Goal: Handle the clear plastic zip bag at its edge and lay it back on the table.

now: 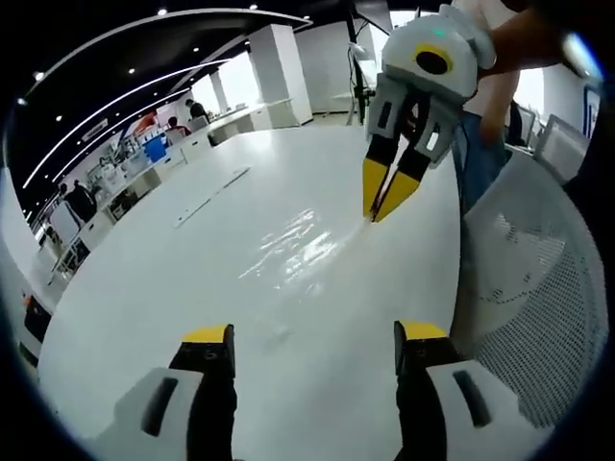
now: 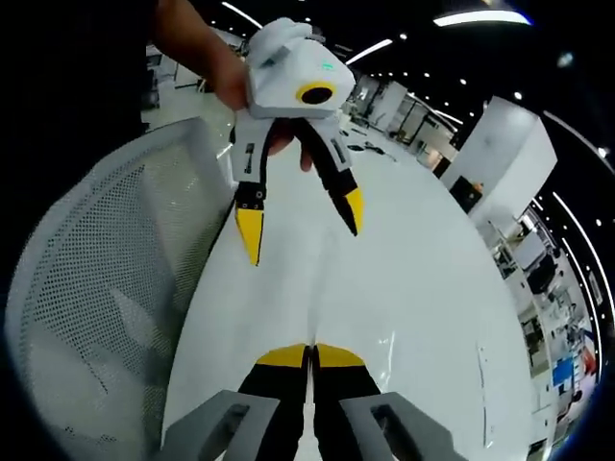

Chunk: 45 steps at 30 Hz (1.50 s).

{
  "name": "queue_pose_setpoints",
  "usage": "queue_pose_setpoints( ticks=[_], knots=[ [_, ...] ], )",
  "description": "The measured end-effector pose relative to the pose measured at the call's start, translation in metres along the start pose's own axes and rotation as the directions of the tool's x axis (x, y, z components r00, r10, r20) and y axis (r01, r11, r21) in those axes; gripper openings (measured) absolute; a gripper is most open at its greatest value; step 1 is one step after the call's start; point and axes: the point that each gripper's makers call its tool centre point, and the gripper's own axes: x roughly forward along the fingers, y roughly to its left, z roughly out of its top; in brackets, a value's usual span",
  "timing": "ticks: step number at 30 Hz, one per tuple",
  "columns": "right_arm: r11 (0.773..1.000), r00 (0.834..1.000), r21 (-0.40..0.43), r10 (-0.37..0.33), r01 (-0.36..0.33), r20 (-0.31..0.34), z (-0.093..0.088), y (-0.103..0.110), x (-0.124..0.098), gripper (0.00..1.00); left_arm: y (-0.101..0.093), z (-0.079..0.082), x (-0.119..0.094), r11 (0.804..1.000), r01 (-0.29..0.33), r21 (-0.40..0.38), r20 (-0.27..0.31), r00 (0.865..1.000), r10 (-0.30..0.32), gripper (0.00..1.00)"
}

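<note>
The clear plastic zip bag [image 1: 293, 248] lies flat on the white table [image 1: 173, 288], showing mostly as glossy wrinkles. In the left gripper view my right gripper [image 1: 377, 211] reaches down from the upper right, its yellow tips pressed together on the bag's near edge at table level. My left gripper [image 1: 313, 334] is open and holds nothing, hovering short of the bag. In the right gripper view my right gripper [image 2: 309, 353] is shut. The left gripper [image 2: 302, 226] hangs opposite it, with its jaws spread, held by a hand. The bag is hard to make out in this view.
A white mesh chair back [image 1: 528, 288] [image 2: 96, 288] stands against the table's edge beside both grippers. A person [image 1: 495, 106] stands behind the right gripper. A thin flat strip [image 1: 211, 197] lies farther out on the table. Desks and people [image 1: 144, 154] line the far side.
</note>
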Motion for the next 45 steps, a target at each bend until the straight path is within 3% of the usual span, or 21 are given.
queue_pose_setpoints(
  ticks=[15, 25, 28, 39, 45],
  knots=[
    [0.996, 0.999, -0.088, -0.019, 0.022, 0.037, 0.008, -0.002, -0.013, 0.0, 0.002, -0.004, 0.003, 0.998, 0.011, 0.056, -0.017, 1.0, -0.01, 0.54],
    [0.993, 0.998, -0.111, -0.036, 0.041, 0.047, 0.008, -0.006, -0.016, 0.0, 0.006, -0.005, 0.001, 0.988, 0.016, 0.156, -0.026, 1.0, -0.012, 0.26],
    [0.993, 0.998, -0.113, -0.039, 0.045, 0.05, 0.008, -0.007, -0.017, 0.0, 0.007, -0.006, 0.002, 0.986, 0.012, 0.165, -0.027, 1.0, -0.008, 0.27],
    [0.997, 0.999, -0.062, -0.034, 0.036, 0.036, -0.001, -0.007, -0.017, 0.0, 0.002, -0.005, 0.001, 0.976, 0.056, 0.209, -0.025, 0.998, -0.052, 0.04],
    [1.0, 0.999, 0.019, -0.024, 0.024, 0.023, -0.008, -0.009, -0.015, 0.0, -0.001, -0.003, 0.001, 0.975, 0.066, 0.212, -0.021, 0.998, -0.063, 0.0]
  ],
)
